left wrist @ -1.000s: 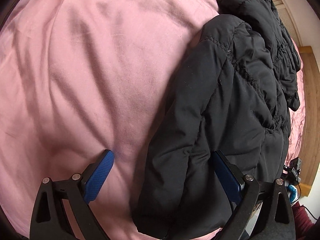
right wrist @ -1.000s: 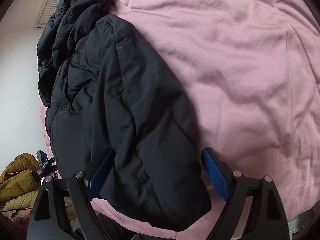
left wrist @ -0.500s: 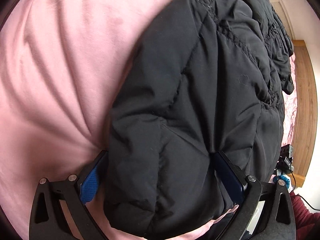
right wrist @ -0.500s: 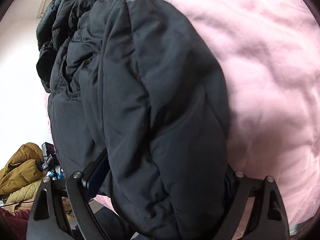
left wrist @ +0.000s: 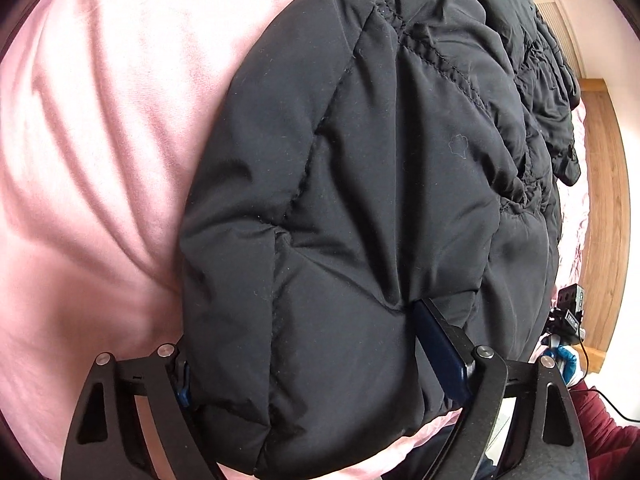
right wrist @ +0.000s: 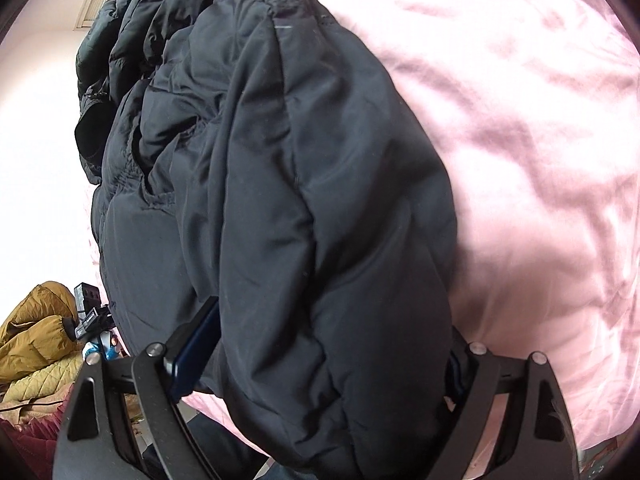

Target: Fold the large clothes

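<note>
Pink bedsheet (left wrist: pixel 92 184) bears a black puffer coat (left wrist: pixel 380 200), both grippers' fingers (left wrist: pixel 440 344) pressing its padded hem.

Both wrist cameras look steeply down, very close over the black puffer jacket (left wrist: pixel 380 200) (right wrist: pixel 300 208) on the pink bedsheet (left wrist: pixel 100 160) (right wrist: pixel 520 120). Left view sees the jacket's left edge, right view its right edge; both share its padded hem.
</note>
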Demonstrator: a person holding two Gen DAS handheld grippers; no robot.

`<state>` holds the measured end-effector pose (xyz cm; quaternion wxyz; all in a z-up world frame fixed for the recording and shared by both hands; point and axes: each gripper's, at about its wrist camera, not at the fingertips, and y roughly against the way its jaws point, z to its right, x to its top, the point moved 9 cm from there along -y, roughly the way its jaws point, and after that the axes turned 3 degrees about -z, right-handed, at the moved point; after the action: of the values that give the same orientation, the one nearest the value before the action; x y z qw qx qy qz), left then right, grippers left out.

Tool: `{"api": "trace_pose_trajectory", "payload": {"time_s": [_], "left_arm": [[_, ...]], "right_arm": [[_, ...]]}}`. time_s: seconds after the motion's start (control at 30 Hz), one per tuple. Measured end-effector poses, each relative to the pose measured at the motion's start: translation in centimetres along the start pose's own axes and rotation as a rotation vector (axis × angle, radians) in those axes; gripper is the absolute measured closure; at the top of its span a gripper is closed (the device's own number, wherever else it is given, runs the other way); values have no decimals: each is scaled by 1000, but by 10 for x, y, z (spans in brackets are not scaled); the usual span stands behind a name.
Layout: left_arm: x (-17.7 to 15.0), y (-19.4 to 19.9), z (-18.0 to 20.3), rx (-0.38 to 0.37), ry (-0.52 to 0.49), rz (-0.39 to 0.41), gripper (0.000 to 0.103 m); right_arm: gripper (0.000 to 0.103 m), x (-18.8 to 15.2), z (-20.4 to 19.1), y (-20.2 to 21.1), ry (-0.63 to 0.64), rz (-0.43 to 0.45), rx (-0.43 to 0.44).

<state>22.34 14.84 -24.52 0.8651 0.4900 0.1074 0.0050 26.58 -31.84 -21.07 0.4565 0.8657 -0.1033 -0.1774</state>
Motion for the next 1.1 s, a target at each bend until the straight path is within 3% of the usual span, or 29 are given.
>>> {"api": "trace_pose_trajectory", "payload": {"time_s": [0.2,0.27,0.33,0.57,0.7,0.77,0.93,1.1], "left_arm": [[2,5,4,-21,27,8,30],[1,6,4,-25,34,12,34],[0,2,11,-25,41,17,38],[-3,-1,38,-60,57,45,73],[-6,2,53,-67,65,60,87],[-9,10,68,-86,44,70,89],[0,49,104,-216,21,151,92],[25,97,135,-217,-58,230,93]], "right_arm": [[18,-5,-11,-12,26,-38,2],[25,-7,-17,-14,29,-39,5],[42,-7,-18,-15,25,-33,13],[66,-11,-27,-13,49,-34,24],[81,-13,-44,-7,82,-33,48],[84,-16,-59,-3,105,-26,60],[87,-8,-86,33,144,54,115],[88,14,-109,83,204,162,119]]}}
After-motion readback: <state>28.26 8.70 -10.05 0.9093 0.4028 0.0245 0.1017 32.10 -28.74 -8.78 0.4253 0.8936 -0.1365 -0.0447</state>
